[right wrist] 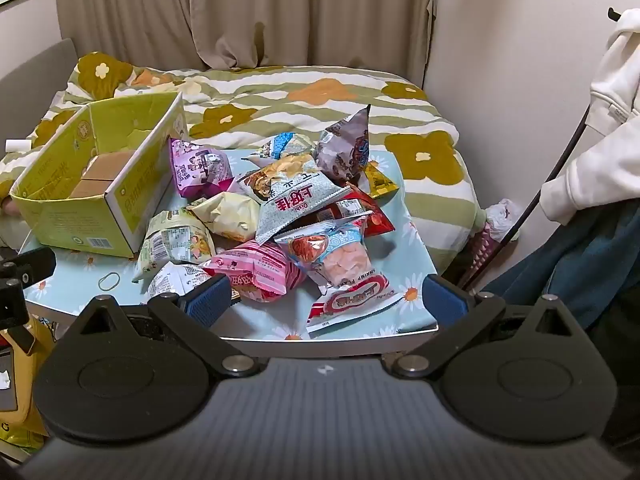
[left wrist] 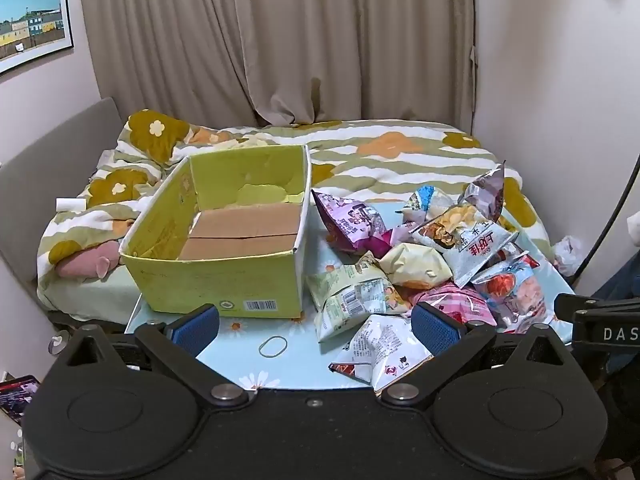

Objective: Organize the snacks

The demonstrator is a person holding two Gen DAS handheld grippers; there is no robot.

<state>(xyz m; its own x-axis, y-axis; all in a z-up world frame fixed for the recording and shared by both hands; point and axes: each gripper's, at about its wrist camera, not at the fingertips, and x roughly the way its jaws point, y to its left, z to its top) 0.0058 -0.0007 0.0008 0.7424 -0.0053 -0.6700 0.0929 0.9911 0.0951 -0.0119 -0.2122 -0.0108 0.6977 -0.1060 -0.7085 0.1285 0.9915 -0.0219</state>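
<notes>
An empty yellow-green cardboard box [left wrist: 224,264] stands on the left of a small table with a light blue daisy cloth [left wrist: 240,344]; it also shows in the right wrist view [right wrist: 100,204]. A pile of several snack bags [left wrist: 432,264] lies right of the box, among them a purple bag [left wrist: 352,220], a pale green bag [left wrist: 352,300] and a pink bag [right wrist: 256,272]. My left gripper [left wrist: 316,330] is open and empty above the table's near edge. My right gripper [right wrist: 326,300] is open and empty in front of the pile, near a shrimp snack bag [right wrist: 352,300].
A rubber band [left wrist: 273,347] lies on the cloth in front of the box. A bed with a flowered quilt [left wrist: 380,152] stands behind the table, curtains behind it. A person's white sleeve [right wrist: 600,140] and a black cable [right wrist: 540,200] are at the right.
</notes>
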